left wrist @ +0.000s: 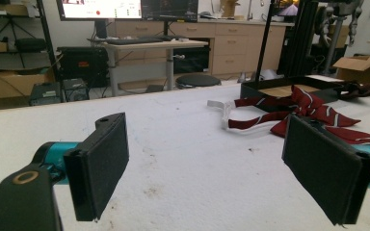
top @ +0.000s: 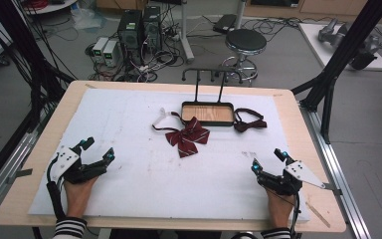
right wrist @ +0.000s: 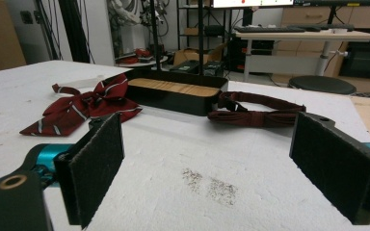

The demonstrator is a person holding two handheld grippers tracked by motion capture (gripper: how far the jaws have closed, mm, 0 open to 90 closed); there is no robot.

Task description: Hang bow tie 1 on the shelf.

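From above, the left gripper rests near the left front corner of the white foam-covered table, jaws spread wide with nothing between them. The right gripper sits near the right front corner, just as released and empty. Both are well apart from the dark red striped bow tie with a white strap, which lies flat mid-table, just in front of the black rectangular tray with a wooden floor. A plain dark maroon bow tie lies against the tray's right end.

In the left gripper view, the 2 black padded jaws stand far apart over bare foam; the striped bow tie lies ahead to the right, before the tray.

In the right gripper view, the jaws gape over the foam. The striped bow tie lies ahead left, the tray centre, the maroon bow tie right.
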